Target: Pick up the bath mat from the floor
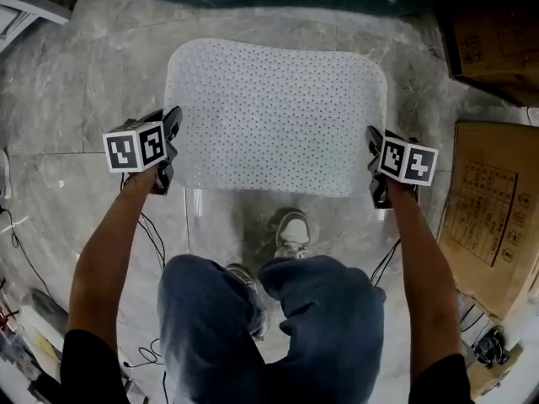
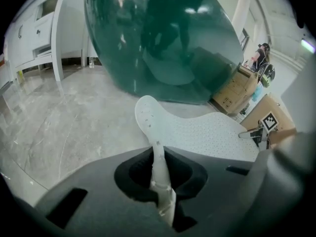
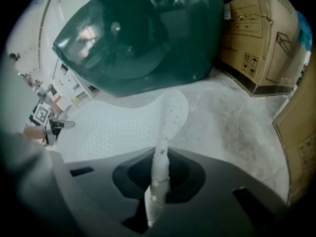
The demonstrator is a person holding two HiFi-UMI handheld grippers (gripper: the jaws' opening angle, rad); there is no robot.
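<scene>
The white perforated bath mat [image 1: 278, 116] spreads over the grey marble floor between my two grippers. My left gripper [image 1: 171, 146] is shut on the mat's left edge, and in the left gripper view the pinched edge [image 2: 159, 167] stands up between the jaws while the mat [image 2: 207, 132] stretches away to the right. My right gripper [image 1: 372, 154] is shut on the right edge, and in the right gripper view the mat [image 3: 118, 127] curls up out of the jaws [image 3: 159, 177]. Whether the mat's middle is off the floor I cannot tell.
A big dark green tub [image 2: 163, 38] stands just beyond the mat. Cardboard boxes [image 1: 493, 217] line the right side, with another [image 1: 493, 32] at the far right. The person's shoes [image 1: 292, 230] are just behind the mat's near edge. Cables [image 1: 152, 234] trail at the left, and a white cabinet [image 2: 34, 33] stands far left.
</scene>
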